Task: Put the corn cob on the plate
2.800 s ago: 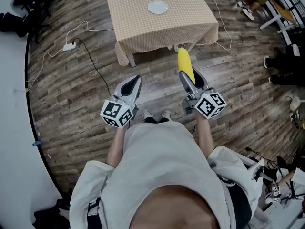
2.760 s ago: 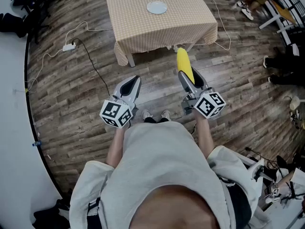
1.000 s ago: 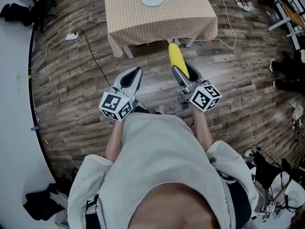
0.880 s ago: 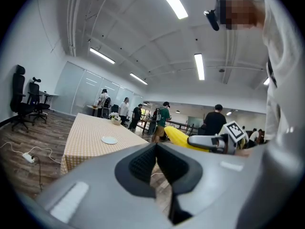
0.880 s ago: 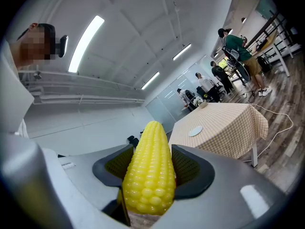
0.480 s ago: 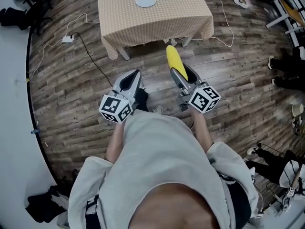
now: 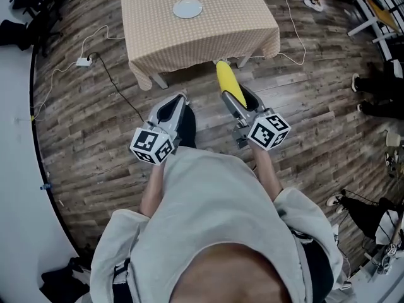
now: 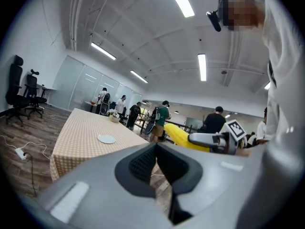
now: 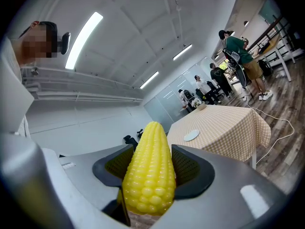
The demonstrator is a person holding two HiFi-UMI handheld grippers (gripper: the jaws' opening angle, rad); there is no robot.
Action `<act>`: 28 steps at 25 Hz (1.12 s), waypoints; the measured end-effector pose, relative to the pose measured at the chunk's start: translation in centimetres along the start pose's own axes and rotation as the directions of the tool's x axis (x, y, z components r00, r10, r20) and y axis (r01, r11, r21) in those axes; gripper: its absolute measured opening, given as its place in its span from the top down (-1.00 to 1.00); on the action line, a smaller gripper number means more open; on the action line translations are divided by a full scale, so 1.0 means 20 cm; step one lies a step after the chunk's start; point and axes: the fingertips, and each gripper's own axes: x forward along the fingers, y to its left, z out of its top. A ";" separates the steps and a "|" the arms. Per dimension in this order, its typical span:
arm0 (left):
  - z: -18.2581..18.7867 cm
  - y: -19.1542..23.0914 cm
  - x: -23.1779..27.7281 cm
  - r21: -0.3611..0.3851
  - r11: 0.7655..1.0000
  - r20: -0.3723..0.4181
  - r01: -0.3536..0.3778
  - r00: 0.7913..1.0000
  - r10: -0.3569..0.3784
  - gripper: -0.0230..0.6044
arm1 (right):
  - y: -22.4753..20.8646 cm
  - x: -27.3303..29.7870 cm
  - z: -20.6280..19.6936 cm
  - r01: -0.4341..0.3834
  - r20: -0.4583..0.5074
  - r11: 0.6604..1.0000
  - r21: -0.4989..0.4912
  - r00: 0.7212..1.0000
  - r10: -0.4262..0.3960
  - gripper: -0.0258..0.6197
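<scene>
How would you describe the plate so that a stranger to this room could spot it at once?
Find the table, draped in tan checks, standing on the wooden floor. On it lies the plate: small, round and white, with only bare cloth around it.

I see the left forearm (image 7: 151, 191) and right forearm (image 7: 268, 175) held forward, side by side. Left gripper (image 7: 173, 105): jaws closed together, empty. Right gripper (image 7: 237, 100): jaws clamped on the corn cob (image 7: 227, 84).

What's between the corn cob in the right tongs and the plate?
Only bare checked tablecloth lies between the corn cob and the plate, as the head view shows; nothing else sits on that stretch.
</scene>
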 end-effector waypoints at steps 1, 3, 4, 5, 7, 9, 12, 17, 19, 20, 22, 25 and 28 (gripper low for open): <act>0.00 0.03 0.03 -0.003 1.000 -0.001 0.004 1.000 -0.004 0.90 | -0.01 0.04 0.01 0.003 -0.001 1.000 -0.002 1.000 -0.003 0.13; 0.01 0.10 0.09 -0.006 1.000 -0.002 0.014 1.000 -0.014 0.90 | -0.05 0.11 0.02 0.009 -0.001 1.000 -0.004 1.000 -0.009 0.13; 0.01 0.15 0.12 -0.008 1.000 -0.002 0.020 1.000 -0.020 0.90 | -0.07 0.16 0.03 0.012 0.000 1.000 -0.005 1.000 -0.012 0.13; 0.01 0.20 0.16 -0.011 1.000 -0.003 0.024 1.000 -0.024 0.90 | -0.09 0.21 0.04 0.016 0.002 1.000 -0.007 1.000 -0.016 0.13; 0.02 0.31 0.25 -0.019 0.999 -0.007 0.033 0.999 -0.034 0.90 | -0.15 0.31 0.06 0.028 0.004 1.000 -0.010 1.000 -0.028 0.13; 0.05 0.42 0.34 -0.022 0.999 -0.009 0.043 0.999 -0.043 0.90 | -0.20 0.43 0.10 0.039 0.005 0.999 -0.009 0.999 -0.039 0.13; 0.13 0.59 0.48 -0.012 0.999 -0.015 0.049 0.999 -0.049 0.90 | -0.27 0.60 0.18 0.049 -0.002 0.999 -0.017 0.999 -0.049 0.13; 0.22 0.86 0.69 -0.024 0.998 -0.023 0.057 0.998 -0.058 0.90 | -0.38 0.90 0.27 0.067 -0.012 0.998 -0.016 0.998 -0.067 0.13; 0.25 0.97 0.76 -0.031 0.998 -0.030 0.058 0.998 -0.059 0.90 | -0.43 1.03 0.30 0.073 -0.011 0.997 -0.006 0.997 -0.073 0.13; 0.26 1.02 0.80 -0.035 0.998 -0.032 0.059 0.998 -0.060 0.90 | -0.46 1.10 0.32 0.077 -0.013 0.997 -0.003 0.997 -0.077 0.13; 0.28 1.13 0.88 -0.042 0.997 -0.036 0.060 0.997 -0.061 0.90 | -0.51 1.22 0.34 0.082 -0.022 0.997 -0.006 0.996 -0.082 0.13; 0.31 1.30 1.00 -0.048 0.997 -0.042 0.067 0.997 -0.069 0.90 | -0.59 1.41 0.38 0.084 -0.025 0.996 -0.005 0.996 -0.084 0.13; 0.37 1.45 1.12 -0.048 0.996 -0.046 0.077 0.996 -0.079 0.90 | -0.65 1.60 0.44 0.090 -0.015 0.996 0.000 0.996 -0.090 0.13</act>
